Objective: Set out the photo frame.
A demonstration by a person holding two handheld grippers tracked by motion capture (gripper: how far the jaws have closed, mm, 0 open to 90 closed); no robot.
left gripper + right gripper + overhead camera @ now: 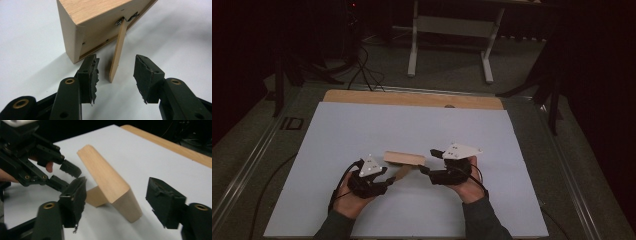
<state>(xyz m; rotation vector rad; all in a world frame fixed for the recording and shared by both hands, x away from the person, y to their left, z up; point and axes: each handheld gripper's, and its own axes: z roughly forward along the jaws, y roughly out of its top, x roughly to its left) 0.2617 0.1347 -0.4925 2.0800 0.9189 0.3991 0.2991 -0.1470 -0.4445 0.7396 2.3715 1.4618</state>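
A light wooden picture frame (404,158) stands tilted on the white sheet, propped on its thin back leg (402,173). My left gripper (389,180) is open at the frame's near left side. In the left gripper view its jaws (116,60) stand on either side of the leg (118,50) without touching it, below the frame's back (95,27). My right gripper (424,169) is open at the frame's right end. The right gripper view shows its jaws (117,185) apart around the frame's end (107,177), with the leg (93,196) and the left gripper (67,174) behind.
The white sheet (412,125) covers most of a wooden table, whose bare strip (412,98) shows at the far edge. Beyond the table stand a white desk frame (449,30) and dark cables (362,65) on the floor. Each gripper trails a black cable.
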